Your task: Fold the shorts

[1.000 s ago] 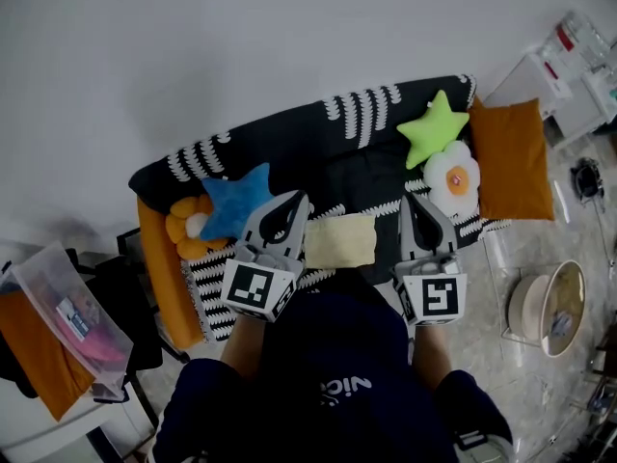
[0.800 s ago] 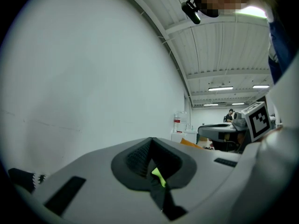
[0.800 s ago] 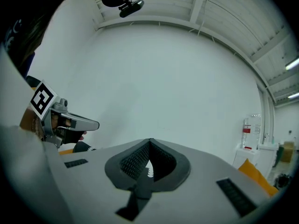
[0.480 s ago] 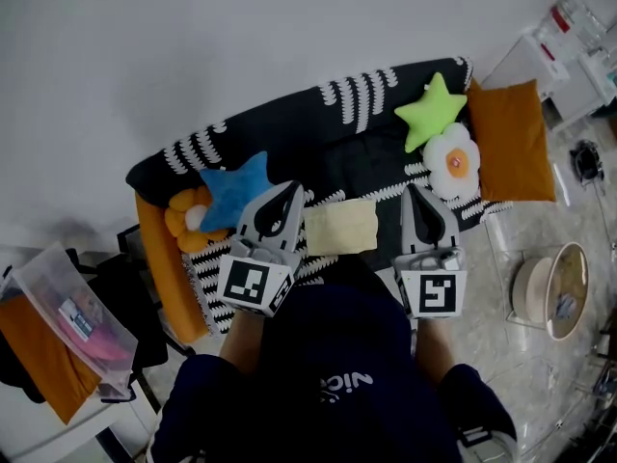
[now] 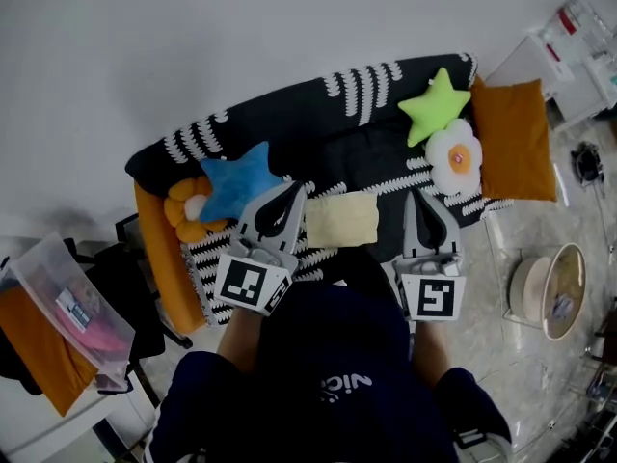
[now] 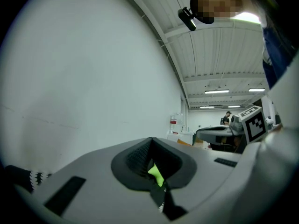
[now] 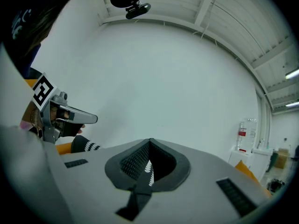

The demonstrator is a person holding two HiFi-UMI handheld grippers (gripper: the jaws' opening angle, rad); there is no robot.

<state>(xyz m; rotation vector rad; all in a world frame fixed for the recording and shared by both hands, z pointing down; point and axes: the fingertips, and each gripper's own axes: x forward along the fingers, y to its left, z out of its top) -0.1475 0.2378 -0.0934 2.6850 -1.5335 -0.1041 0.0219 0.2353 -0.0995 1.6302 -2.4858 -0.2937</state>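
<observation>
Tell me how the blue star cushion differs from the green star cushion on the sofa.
The blue star cushion is blue, the green star cushion lime green. In the head view, the blue one lies near the left end of the sofa, against an orange flower cushion; the green one lies near the right end, above a white flower cushion. Both are star-shaped plush.

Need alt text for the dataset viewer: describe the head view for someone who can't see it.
Pale yellow shorts lie as a compact rectangle on a black-and-white patterned sofa, flanked by the person's left gripper and right gripper, both shut and empty. A blue star cushion and a green star cushion rest on it too.
</observation>
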